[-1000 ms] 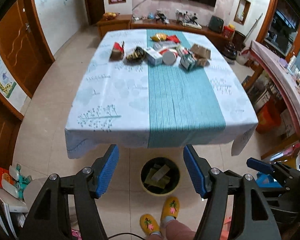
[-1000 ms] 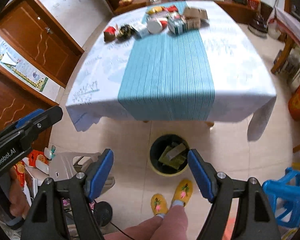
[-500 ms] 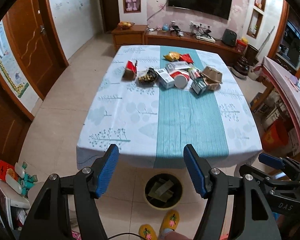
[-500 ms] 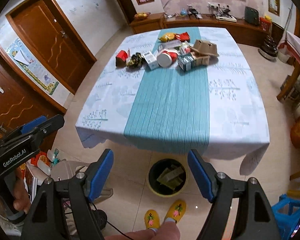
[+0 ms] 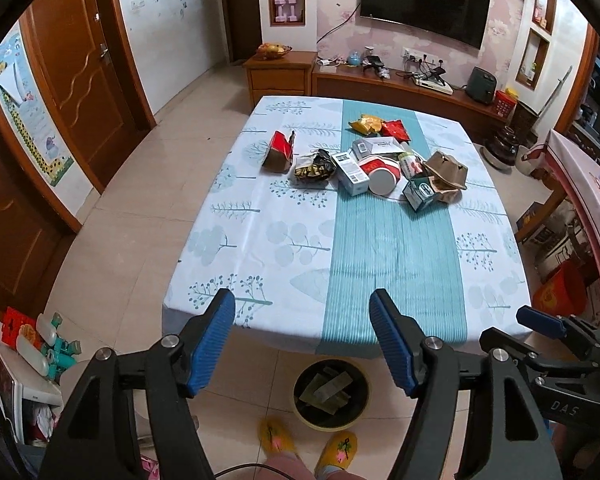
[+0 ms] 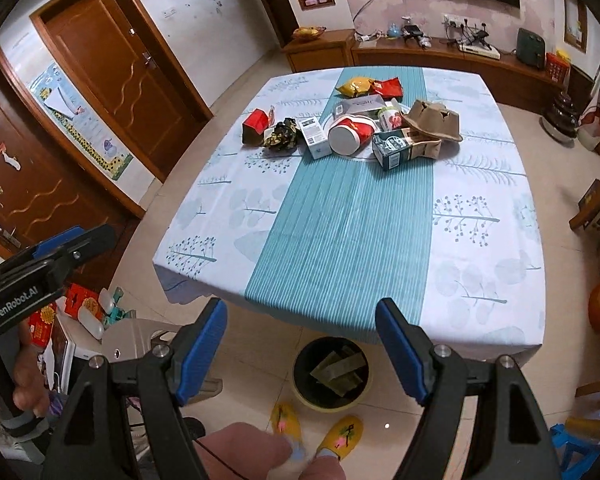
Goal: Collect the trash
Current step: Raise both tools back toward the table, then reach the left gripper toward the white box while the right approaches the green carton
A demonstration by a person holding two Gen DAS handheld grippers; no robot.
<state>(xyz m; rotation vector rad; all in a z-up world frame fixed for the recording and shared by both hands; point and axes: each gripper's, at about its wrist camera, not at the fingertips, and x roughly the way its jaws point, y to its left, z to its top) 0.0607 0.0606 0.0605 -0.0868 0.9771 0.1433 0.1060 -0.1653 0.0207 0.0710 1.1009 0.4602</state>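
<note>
Trash lies in a heap at the far end of the table point(image 5: 284, 248): a red carton point(image 5: 278, 151), a black and gold wrapper point(image 5: 315, 165), a white box point(image 5: 351, 173), a red and white cup point(image 5: 383, 172), a green box point(image 5: 420, 194), a brown paper tray point(image 5: 446, 168). A black bin point(image 5: 331, 393) with scraps stands on the floor under the near edge. My left gripper point(image 5: 302, 340) is open and empty, in front of the near edge. My right gripper point(image 6: 302, 346) is open and empty too. The heap point(image 6: 348, 132) and bin point(image 6: 332, 372) show in the right wrist view.
The person's yellow slippers point(image 5: 308, 444) stand by the bin. Wooden doors point(image 5: 80, 72) line the left wall. A TV cabinet point(image 5: 400, 84) runs behind the table. A stool with clutter point(image 5: 24, 368) is at lower left, a red bin point(image 5: 560, 294) at right.
Both grippers have risen and tilted up, so the table and far room fill more of the views and the bin has dropped lower. Both stay open and empty.
</note>
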